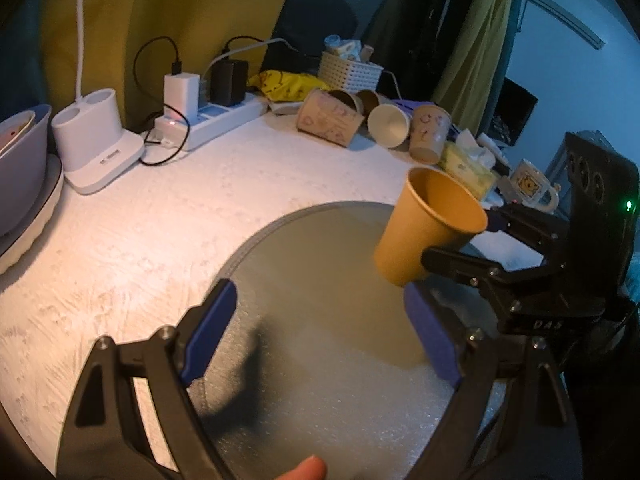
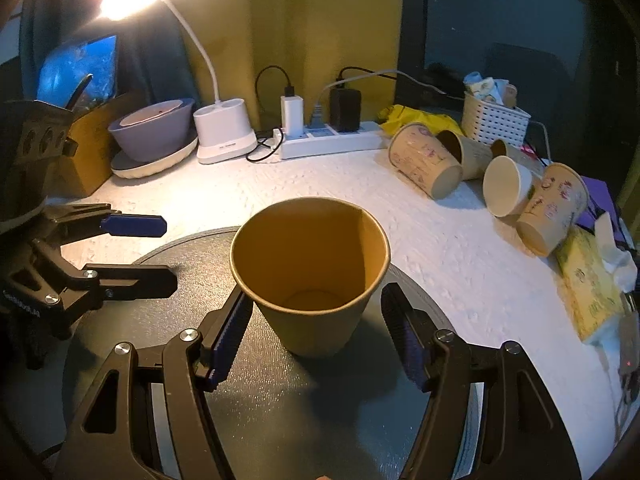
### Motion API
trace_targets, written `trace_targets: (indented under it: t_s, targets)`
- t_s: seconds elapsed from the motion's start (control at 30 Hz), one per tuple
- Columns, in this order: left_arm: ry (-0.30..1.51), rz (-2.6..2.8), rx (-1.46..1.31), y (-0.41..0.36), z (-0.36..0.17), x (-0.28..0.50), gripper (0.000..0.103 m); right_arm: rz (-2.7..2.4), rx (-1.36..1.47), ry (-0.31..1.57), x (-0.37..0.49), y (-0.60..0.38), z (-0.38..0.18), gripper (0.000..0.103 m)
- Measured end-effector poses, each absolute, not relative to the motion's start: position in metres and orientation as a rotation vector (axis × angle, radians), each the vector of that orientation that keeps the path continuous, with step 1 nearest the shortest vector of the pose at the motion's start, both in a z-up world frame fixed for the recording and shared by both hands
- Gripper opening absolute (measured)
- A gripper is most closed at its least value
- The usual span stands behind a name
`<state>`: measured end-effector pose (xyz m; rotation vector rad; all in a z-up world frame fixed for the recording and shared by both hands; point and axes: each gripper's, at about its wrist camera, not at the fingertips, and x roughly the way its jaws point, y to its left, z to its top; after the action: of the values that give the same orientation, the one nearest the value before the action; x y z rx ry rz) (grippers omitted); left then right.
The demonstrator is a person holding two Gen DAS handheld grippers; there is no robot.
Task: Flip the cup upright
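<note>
Cup mouth-up between right gripper jaws, contact unclear; left gripper jaws wide, empty.

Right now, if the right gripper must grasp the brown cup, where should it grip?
Take the cup by its side wall, just below the rim, coming level from the near side, where the right gripper straddles it with open jaws. It stands mouth up on the mat and tapers downward, so the wider, stiffer top probably holds best.
</note>
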<state>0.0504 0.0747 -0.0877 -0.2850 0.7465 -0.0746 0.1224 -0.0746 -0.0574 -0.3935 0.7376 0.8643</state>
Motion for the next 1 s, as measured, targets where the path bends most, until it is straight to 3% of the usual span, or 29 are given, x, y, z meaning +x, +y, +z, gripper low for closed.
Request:
trace_targets:
  t_s: [1.0]
  targets:
    - [0.560,-0.191,-0.038,-0.015,-0.043,0.004,0.087,0.649,-0.349,0.661,0.041,-0.158,-0.011,0.070]
